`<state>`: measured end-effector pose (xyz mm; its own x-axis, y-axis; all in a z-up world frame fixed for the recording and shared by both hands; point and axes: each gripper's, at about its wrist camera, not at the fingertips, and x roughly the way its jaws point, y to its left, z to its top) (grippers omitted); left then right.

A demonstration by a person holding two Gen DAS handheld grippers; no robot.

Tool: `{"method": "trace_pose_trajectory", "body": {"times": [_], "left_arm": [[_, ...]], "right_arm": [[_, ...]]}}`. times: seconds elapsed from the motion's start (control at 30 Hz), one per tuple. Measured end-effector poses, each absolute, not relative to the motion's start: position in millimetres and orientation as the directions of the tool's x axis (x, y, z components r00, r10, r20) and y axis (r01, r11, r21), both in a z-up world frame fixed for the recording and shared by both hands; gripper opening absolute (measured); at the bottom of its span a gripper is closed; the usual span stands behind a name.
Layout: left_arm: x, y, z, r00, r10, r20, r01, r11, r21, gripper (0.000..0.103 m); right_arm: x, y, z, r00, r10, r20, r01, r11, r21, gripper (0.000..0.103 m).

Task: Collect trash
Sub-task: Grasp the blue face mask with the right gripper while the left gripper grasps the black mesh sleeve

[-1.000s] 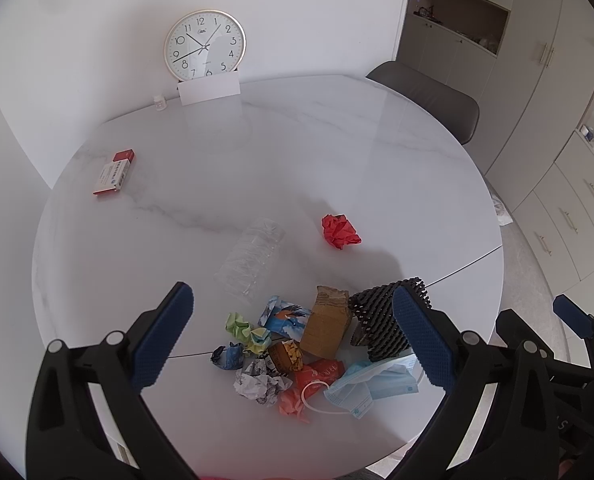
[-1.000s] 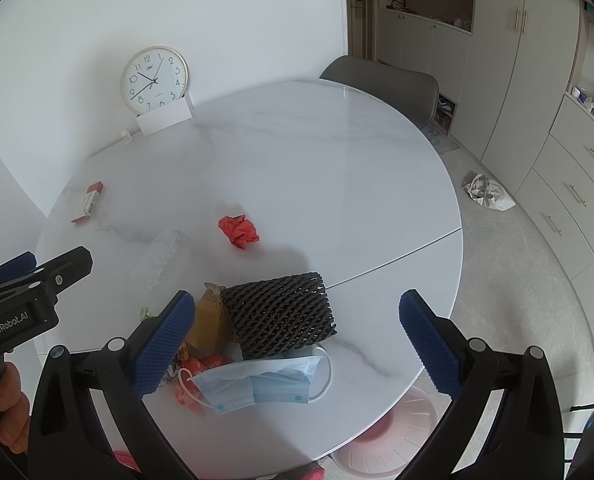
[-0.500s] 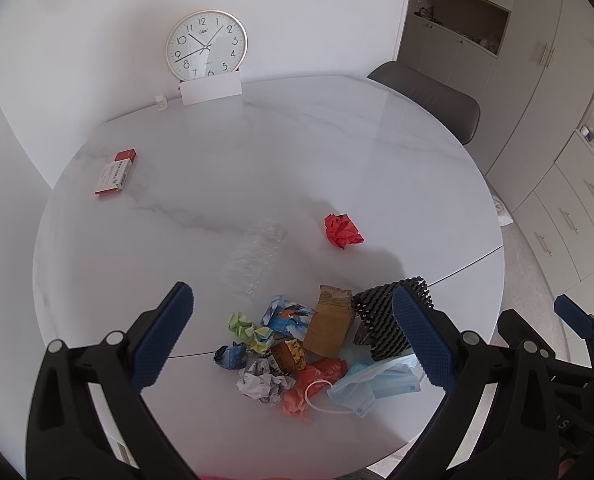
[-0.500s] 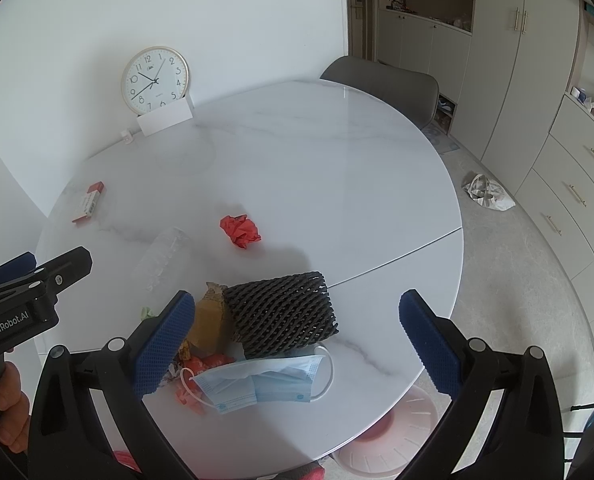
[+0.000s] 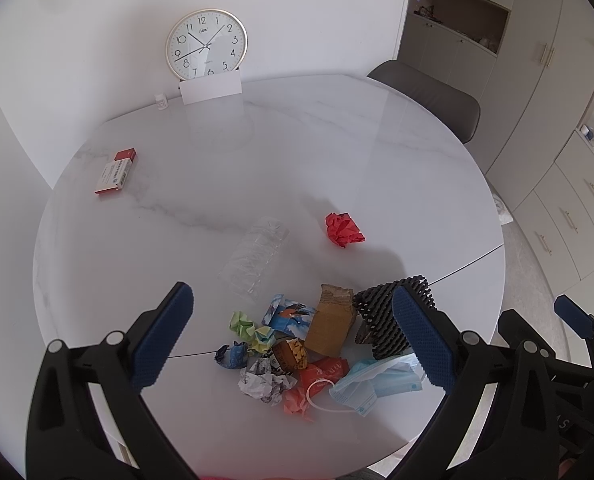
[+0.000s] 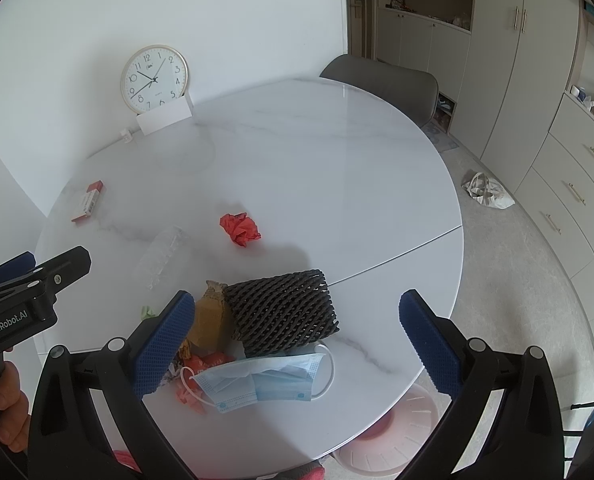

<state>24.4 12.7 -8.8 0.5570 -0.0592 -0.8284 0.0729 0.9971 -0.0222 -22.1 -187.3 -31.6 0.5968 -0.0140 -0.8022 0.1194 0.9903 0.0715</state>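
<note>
Both grippers are hovering wide open over the round table (image 5: 377, 152), the left gripper (image 5: 293, 340) above the trash heap (image 5: 297, 344) near the table's six o'clock edge, the right gripper (image 6: 297, 340) framing the black foam net (image 6: 283, 312). The net is hiding part of the brown paper bag (image 6: 209, 320), and the blue face mask (image 6: 265, 384) is covering some red scraps. A red paper ball (image 5: 343, 230) is lying apart toward twelve o'clock, beside a clear crushed bottle (image 5: 255, 258) that is hard to make out.

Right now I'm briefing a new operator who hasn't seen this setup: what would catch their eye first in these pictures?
First, the heap of colourful crumpled trash at the near edge of the round white marble table, with the black foam mesh sleeve and the light blue face mask beside it. Farther in, the crumpled red paper ball lies alone. At the far edge, the round gold-rimmed wall clock stands against the wall.
</note>
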Motion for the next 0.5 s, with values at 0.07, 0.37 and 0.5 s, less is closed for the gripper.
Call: {"method": "trace_pose_trajectory", "body": {"times": [0.07, 0.37, 0.5], "left_arm": [[24, 16, -9, 0.556, -0.059, -0.829, 0.072, 0.997, -0.023, 0.095], [26, 32, -25, 0.536, -0.083, -0.840, 0.118, 0.993, -0.023, 0.095], [24, 47, -51, 0.493, -0.083, -0.866, 0.142, 0.990, -0.014, 0.095]], "right_arm": [[-22, -187, -32, 0.596, -0.014, -0.803, 0.120, 0.990, 0.072, 0.101], [-26, -187, -52, 0.589, 0.010, -0.808, 0.060, 0.997, 0.056, 0.101], [-28, -184, -95, 0.526, 0.028, -0.850, -0.048, 0.999, 0.003, 0.101]]}}
